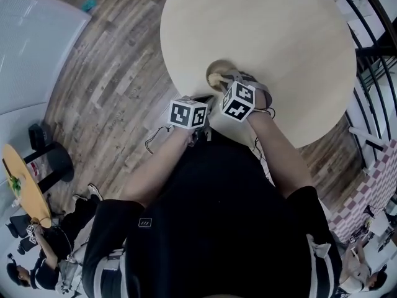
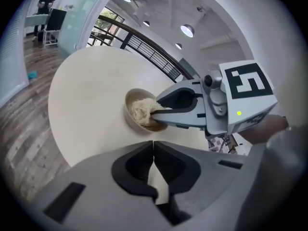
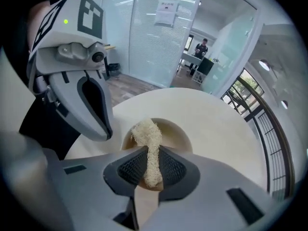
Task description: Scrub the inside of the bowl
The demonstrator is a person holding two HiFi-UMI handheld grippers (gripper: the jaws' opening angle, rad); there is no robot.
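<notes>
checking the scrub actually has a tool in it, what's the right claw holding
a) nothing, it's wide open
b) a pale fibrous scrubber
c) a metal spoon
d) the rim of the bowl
b: in the right gripper view the right claw is pinched on the pale fibrous scrubber, whose free end reaches into the bowl.
</notes>
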